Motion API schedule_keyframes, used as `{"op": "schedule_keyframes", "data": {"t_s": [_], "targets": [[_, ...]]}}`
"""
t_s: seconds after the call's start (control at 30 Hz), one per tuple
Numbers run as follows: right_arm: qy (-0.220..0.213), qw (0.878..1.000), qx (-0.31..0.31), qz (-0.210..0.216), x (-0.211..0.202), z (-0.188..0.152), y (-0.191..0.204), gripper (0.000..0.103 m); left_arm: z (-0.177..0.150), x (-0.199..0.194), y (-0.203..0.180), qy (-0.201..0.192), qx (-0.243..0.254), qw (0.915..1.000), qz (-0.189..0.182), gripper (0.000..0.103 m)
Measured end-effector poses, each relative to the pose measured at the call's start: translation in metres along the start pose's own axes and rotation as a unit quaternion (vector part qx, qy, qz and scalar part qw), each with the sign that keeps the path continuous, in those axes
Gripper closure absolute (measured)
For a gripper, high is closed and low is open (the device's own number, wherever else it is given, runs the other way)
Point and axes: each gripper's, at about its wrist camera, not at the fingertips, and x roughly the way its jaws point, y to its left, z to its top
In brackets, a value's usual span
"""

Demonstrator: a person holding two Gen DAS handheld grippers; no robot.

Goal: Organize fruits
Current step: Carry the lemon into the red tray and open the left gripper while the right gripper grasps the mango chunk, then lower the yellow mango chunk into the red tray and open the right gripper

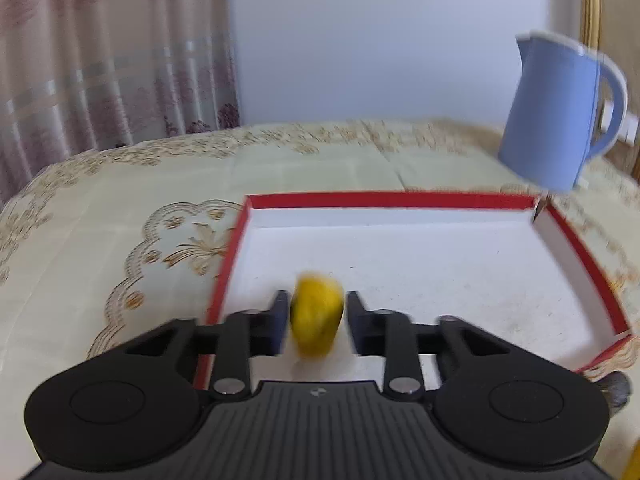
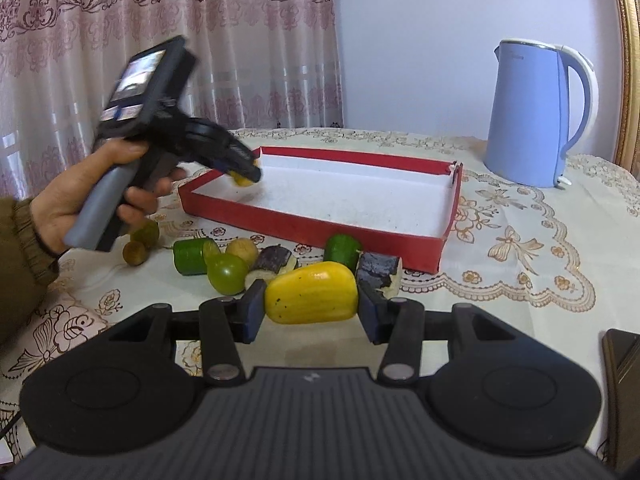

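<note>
Left gripper [image 1: 318, 316]: jaws partly parted; a small yellow fruit piece [image 1: 317, 317] is seen between the fingers, blurred, a gap visible on the right side; it appears released over the near left corner of the red box [image 1: 384, 199].
Right gripper [image 2: 312, 312]: clamped on a large yellow fruit chunk [image 2: 311, 293], held ahead of the box.
Table: covered by a cream embroidered tablecloth [image 2: 520, 264]; green, brown and dark-skinned pieces [image 2: 228, 260] are scattered beside the box's near wall.
Room: blue kettle [image 2: 536, 116], patterned curtain [image 2: 160, 40].
Unclear: contact on the left pad is blurred.

Small yellow fruit piece [image 1: 317, 316] over red-walled, white-floored box [image 1: 384, 200]; larger yellow chunk [image 2: 311, 293] before it.
</note>
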Motion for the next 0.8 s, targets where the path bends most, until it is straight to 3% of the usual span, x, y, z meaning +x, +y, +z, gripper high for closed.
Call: {"op": "schedule_keyframes", "data": {"t_s": [0.03,0.1,0.17,0.2,0.3,0.37,0.5,0.57,0.63,0.8], "targets": [[0.0,1.0,0.0,0.0,0.001,0.001,0.0,0.057,-0.003,-0.008,0.004,-0.009,-0.005,0.9999,-0.004,0.03],[0.0,1.0,0.0,-0.002,0.004,0.003,0.001,0.057,-0.006,-0.022,0.01,-0.036,-0.016,0.9992,-0.01,0.01],[-0.002,1.0,-0.001,-0.003,0.006,0.005,0.004,0.057,-0.004,-0.029,0.009,-0.045,-0.007,0.9989,-0.007,0.01],[-0.005,1.0,-0.002,-0.003,0.005,0.006,0.005,0.057,-0.004,-0.036,0.01,-0.051,-0.013,0.9985,0.013,0.01],[-0.014,1.0,-0.002,-0.006,0.003,0.01,0.006,0.057,-0.006,-0.063,0.019,-0.087,-0.053,0.9945,0.026,0.01],[-0.016,1.0,0.0,-0.014,0.003,0.012,0.003,0.057,-0.015,-0.082,0.021,-0.117,-0.071,0.99,0.034,0.01],[-0.018,1.0,0.001,-0.021,0.006,0.018,-0.001,0.057,-0.04,-0.093,0.017,-0.189,-0.073,0.9742,0.1,0.01],[-0.02,1.0,-0.006,-0.022,0.009,0.022,0.001,0.057,-0.044,-0.082,0.02,-0.169,-0.075,0.9765,0.111,0.01],[-0.022,0.999,-0.016,-0.023,0.011,0.028,0.002,0.057,-0.042,-0.077,0.028,-0.157,-0.082,0.9799,0.091,0.01],[-0.028,0.999,-0.027,-0.027,0.024,0.05,-0.002,0.057,-0.044,-0.078,0.042,-0.148,-0.116,0.9788,0.081,0.01]]}}
